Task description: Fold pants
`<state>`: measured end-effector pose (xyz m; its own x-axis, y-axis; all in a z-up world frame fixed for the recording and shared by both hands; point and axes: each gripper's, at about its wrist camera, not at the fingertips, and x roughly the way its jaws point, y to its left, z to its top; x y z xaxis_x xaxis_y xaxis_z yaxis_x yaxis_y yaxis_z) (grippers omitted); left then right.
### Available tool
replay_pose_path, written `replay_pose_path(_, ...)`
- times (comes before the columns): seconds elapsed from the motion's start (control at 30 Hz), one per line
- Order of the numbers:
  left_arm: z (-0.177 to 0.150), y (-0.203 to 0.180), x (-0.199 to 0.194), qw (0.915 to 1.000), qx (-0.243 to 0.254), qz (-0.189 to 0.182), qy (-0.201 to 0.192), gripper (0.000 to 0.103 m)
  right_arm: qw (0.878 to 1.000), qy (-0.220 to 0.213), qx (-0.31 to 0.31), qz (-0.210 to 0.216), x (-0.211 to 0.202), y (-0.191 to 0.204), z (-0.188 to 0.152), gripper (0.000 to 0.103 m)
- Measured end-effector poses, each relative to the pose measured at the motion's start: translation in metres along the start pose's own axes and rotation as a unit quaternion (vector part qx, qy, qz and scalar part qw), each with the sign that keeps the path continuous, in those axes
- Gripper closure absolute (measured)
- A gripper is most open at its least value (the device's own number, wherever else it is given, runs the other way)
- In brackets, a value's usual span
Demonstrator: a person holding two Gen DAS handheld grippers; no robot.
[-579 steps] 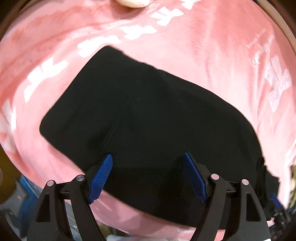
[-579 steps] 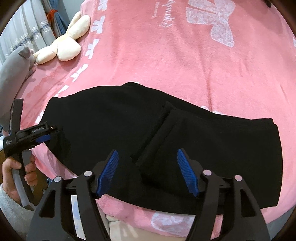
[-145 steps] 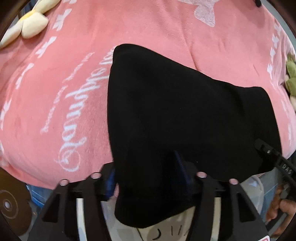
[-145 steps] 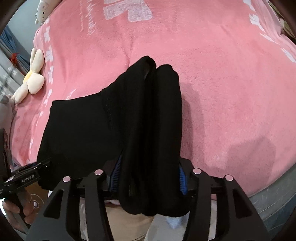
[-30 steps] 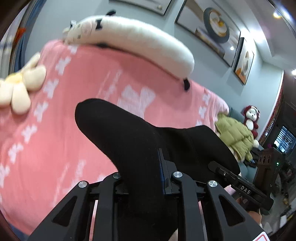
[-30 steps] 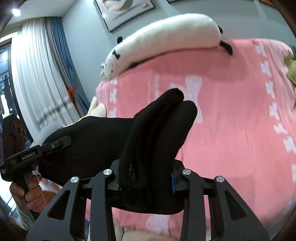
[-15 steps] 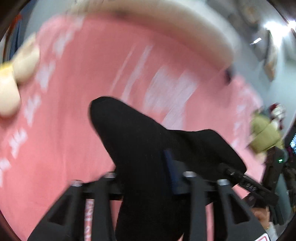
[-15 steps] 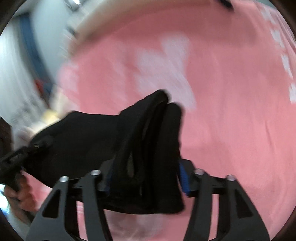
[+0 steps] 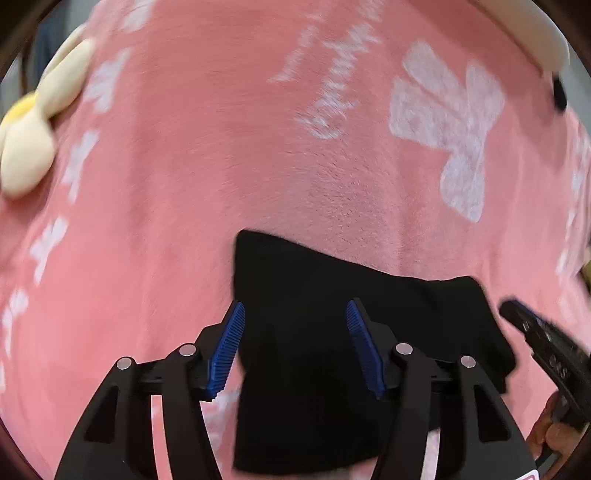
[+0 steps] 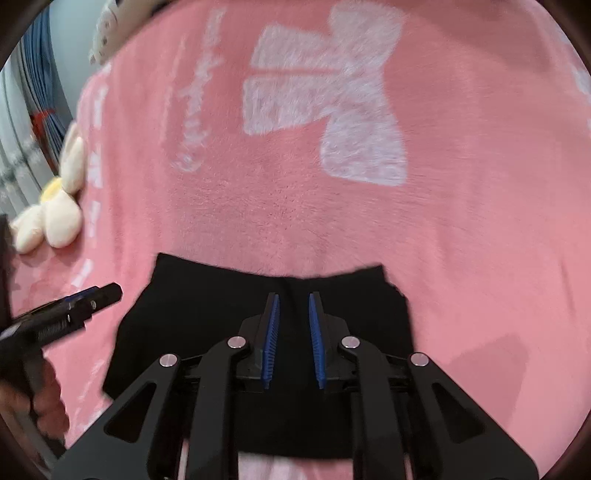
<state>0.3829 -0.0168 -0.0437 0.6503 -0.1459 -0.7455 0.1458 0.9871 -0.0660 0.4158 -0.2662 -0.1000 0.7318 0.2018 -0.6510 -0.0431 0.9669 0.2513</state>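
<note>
The black pants (image 9: 317,295) lie folded into a compact rectangle on the pink blanket (image 9: 221,166), near its front edge. My left gripper (image 9: 295,321) is open and empty, its blue pads (image 9: 231,343) spread over the pants' left part. In the right wrist view the pants (image 10: 207,295) lie flat below my right gripper (image 10: 293,306), which is empty with its jaws a narrow gap apart over the pants' middle. The left gripper also shows in the right wrist view (image 10: 92,299), and the right gripper shows in the left wrist view (image 9: 524,317).
A cream flower-shaped plush (image 9: 33,125) lies at the blanket's left side, also seen in the right wrist view (image 10: 55,210). A long white plush (image 9: 532,33) lies along the far edge. White bow prints (image 10: 328,96) mark the blanket. Curtains (image 10: 22,122) hang at far left.
Both grippers carried the folded pants forward, lowered them onto the blanket and let go. Both sets of jaws have opened, and the pants now lie flat.
</note>
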Motion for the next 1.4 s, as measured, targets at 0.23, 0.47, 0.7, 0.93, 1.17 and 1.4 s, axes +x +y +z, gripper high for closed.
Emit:
replay_pose_path(0.23,-0.001,0.007,0.079,0.9980,0.008,0.028,0.056,0.042,0.999,0.019,0.022,-0.032,0.025,-0.033,-0.004,0.086)
replay_pose_path(0.47,-0.017,0.004,0.026,0.9995,-0.002,0.011,0.029,0.043,0.999,0.003,-0.019,-0.040,-0.002,-0.031,-0.059,0.089)
replay_pose_path(0.7,-0.048,0.003,-0.008,0.9992,0.010,0.000,0.038,0.043,0.999,0.013,-0.009,-0.045,-0.030,-0.020,-0.068,0.087)
replay_pose_path(0.93,-0.069,-0.011,-0.001,0.9975,0.039,0.039,0.044,0.043,0.999,-0.006,0.002,-0.039,-0.058,0.002,-0.057,0.086)
replay_pose_path(1.17,-0.076,-0.005,-0.008,0.9978,0.027,0.031,0.052,0.042,0.999,0.001,0.019,-0.036,-0.075,0.006,-0.073,0.083)
replay_pose_path(1.4,-0.101,0.002,-0.041,0.9983,0.016,0.018,0.054,0.042,0.999,-0.004,0.032,-0.026,-0.114,0.021,-0.100,0.083)
